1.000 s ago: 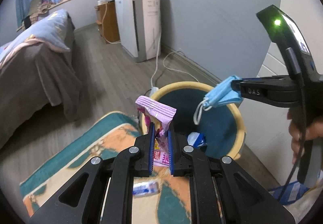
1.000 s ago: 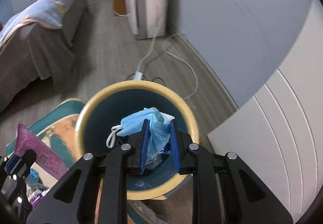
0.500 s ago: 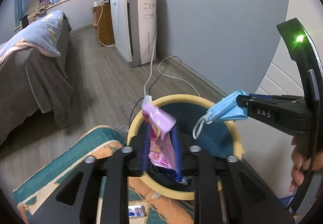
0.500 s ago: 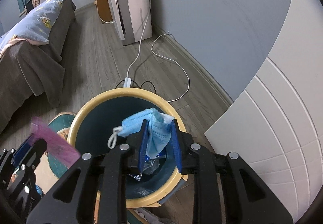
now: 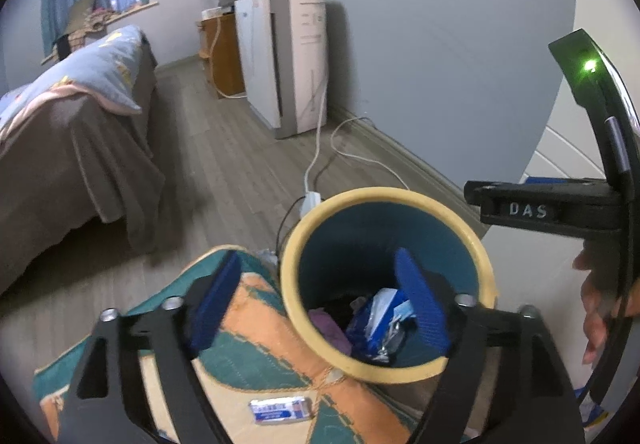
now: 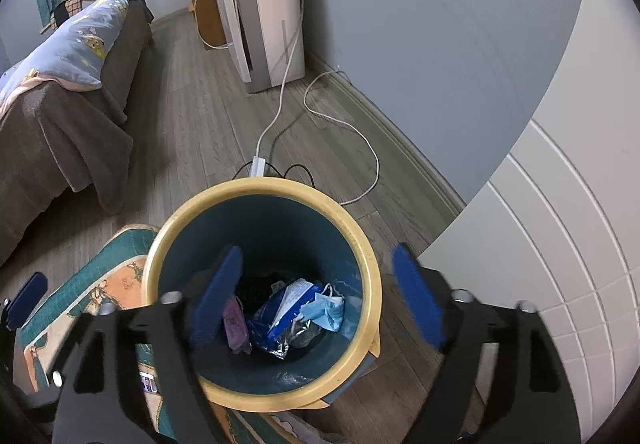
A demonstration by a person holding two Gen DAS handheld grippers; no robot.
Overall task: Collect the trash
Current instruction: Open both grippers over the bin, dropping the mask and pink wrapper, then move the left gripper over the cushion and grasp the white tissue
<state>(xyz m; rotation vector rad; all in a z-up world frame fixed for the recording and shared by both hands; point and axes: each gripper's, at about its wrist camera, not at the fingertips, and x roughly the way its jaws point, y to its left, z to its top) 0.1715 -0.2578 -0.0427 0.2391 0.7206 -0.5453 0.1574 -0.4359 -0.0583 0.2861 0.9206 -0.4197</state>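
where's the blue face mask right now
In the right wrist view, the blue face mask lies at the bottom of the bin, right side, against the blue wrapper.

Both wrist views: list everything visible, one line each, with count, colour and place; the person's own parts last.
trash bin: 1, teal with yellow rim, on floor by rug
face mask: 1, light blue, inside bin
pink wrapper: 1, pink, inside bin, left
blue wrapper: 1, blue-white, inside bin, centre
small packet: 1, white-blue, on rug
rug: 1, teal-orange, left of bin
bed: 1, brown cover, far left
white appliance: 1, by wall
cable: white, on floor
left claw: open, empty
right claw: open, above bin
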